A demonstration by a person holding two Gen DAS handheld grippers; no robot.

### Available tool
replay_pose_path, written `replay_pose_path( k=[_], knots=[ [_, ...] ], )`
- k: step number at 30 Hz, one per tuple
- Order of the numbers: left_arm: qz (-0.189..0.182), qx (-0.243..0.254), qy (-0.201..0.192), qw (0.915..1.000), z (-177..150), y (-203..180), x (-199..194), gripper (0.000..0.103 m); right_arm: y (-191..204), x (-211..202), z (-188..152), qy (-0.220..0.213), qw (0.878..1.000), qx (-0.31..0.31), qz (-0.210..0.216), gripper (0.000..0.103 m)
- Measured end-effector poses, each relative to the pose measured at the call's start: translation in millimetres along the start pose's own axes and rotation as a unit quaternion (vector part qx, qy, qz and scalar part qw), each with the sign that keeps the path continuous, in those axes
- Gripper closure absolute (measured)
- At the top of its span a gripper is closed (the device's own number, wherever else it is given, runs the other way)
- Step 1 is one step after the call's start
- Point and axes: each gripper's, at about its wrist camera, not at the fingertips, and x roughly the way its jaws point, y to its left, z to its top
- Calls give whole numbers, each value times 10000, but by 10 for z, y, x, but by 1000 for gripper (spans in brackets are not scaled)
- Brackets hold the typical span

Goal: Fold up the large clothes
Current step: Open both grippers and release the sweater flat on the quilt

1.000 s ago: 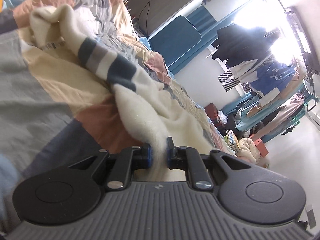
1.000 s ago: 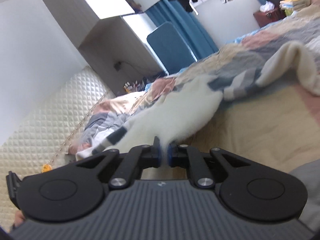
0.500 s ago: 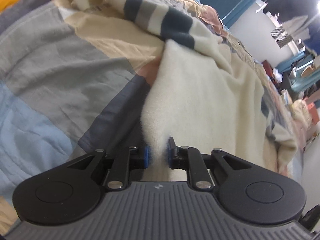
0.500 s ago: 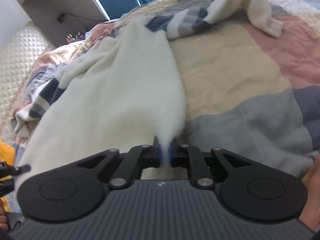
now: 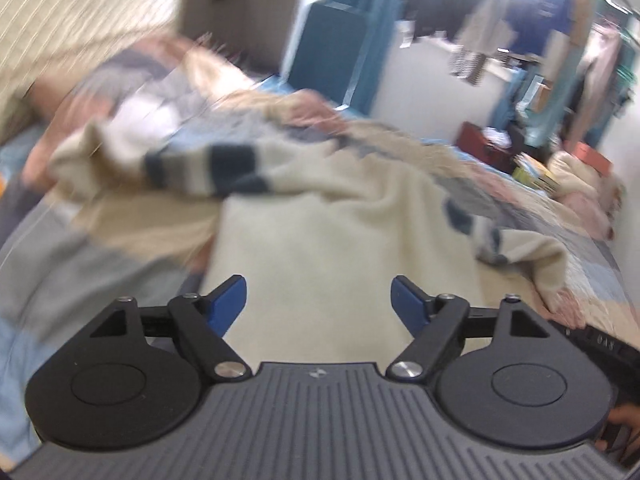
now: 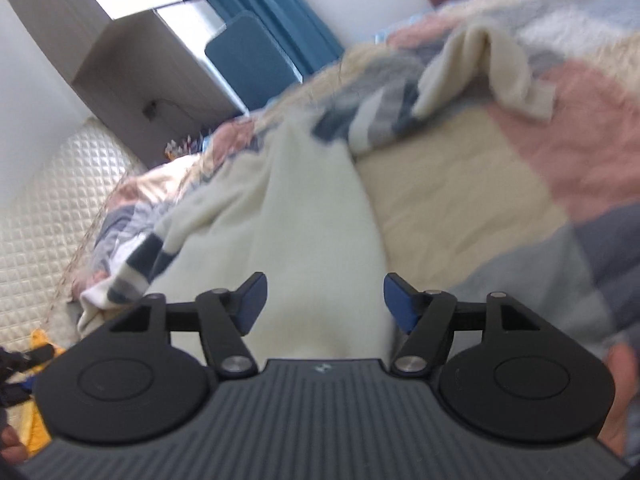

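Note:
A cream sweater point(image 5: 320, 248) with navy and grey striped sleeves lies spread flat on a patchwork quilt point(image 5: 80, 280). Its striped sleeves lie out to the left point(image 5: 208, 168) and to the right point(image 5: 516, 248). My left gripper point(image 5: 318, 304) is open and empty above the sweater's near hem. In the right wrist view the same sweater point(image 6: 304, 240) runs away from me, one sleeve point(image 6: 480, 68) at the far right. My right gripper point(image 6: 324, 300) is open and empty over the hem's right part.
The quilt point(image 6: 500, 184) covers the whole bed. A quilted headboard point(image 6: 48, 216) stands at the left, a blue chair point(image 5: 332, 44) and a white cabinet point(image 6: 132, 52) beyond the bed. Hanging clothes point(image 5: 560, 28) and clutter fill the far right.
Both grippers have opened and let go of the sweater's hem. The sweater now lies flat on the quilt, and both cameras have tipped up and drawn back.

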Motion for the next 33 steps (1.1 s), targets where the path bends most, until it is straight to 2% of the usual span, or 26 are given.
replay_pose_path(
  k=[5, 11, 14, 16, 21, 25, 29, 33],
  knots=[
    [-125, 709, -116, 9973, 25, -577, 217, 15, -49, -92, 97, -440, 9987, -160, -201, 33],
    [-239, 1013, 4, 9946, 20, -1114, 634, 10, -200, -107, 174, -626, 9976, 116, -278, 33],
    [-440, 1161, 43, 9923, -16, -1285, 849, 7, -247, -86, 216, -716, 9968, 194, -309, 33],
    [-573, 1084, 204, 9922, -42, -1327, 1043, 7, -282, -61, 253, -775, 9961, 213, -364, 33],
    [-373, 1108, 465, 9921, -183, -1285, 1520, 7, -377, 96, 416, -792, 9956, 344, -357, 32],
    [-64, 1131, 568, 9919, -272, -1142, 1809, 7, -401, 288, 576, -816, 9955, 334, -349, 31],
    [31, 908, 700, 9934, -344, -960, 2035, 7, -446, 507, 679, -772, 9957, 434, -275, 31],
    [-2, 715, 842, 9939, -394, -827, 2156, 7, -576, 816, 816, -503, 9966, 650, -103, 19]
  ],
)
